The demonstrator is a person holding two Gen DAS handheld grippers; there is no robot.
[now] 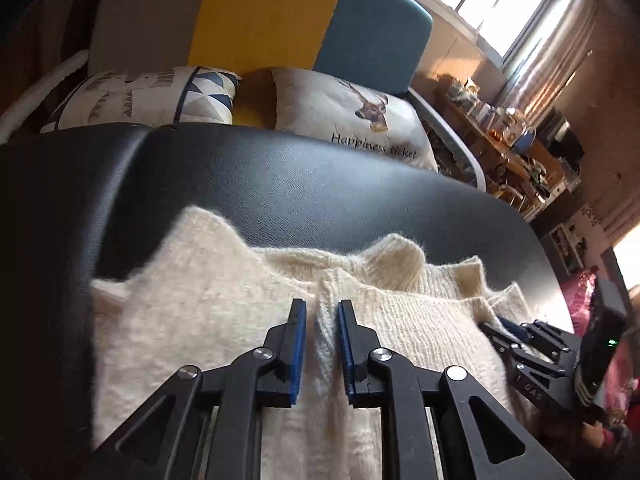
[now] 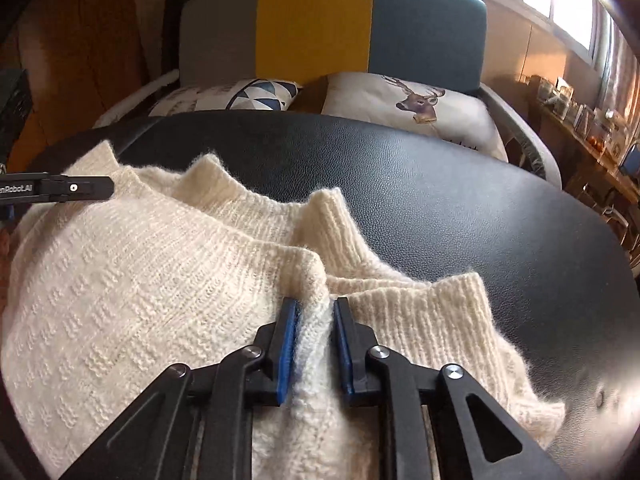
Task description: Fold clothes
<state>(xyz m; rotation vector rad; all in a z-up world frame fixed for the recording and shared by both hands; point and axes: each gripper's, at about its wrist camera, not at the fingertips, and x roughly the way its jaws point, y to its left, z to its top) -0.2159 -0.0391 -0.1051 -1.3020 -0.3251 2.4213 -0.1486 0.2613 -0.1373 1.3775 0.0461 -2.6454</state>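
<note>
A cream knitted sweater lies bunched on a black leather surface. My left gripper is shut on a raised ridge of the knit, pinched between its blue pads. In the right wrist view the same sweater spreads to the left, with ribbed edges standing up toward the far side. My right gripper is likewise shut on a fold of the sweater. The right gripper shows at the right edge of the left wrist view, and a left finger reaches in from the left of the right wrist view.
Beyond the black surface stands a grey, yellow and teal sofa with a deer cushion and a triangle-patterned cushion. A cluttered wooden shelf runs under bright windows on the right.
</note>
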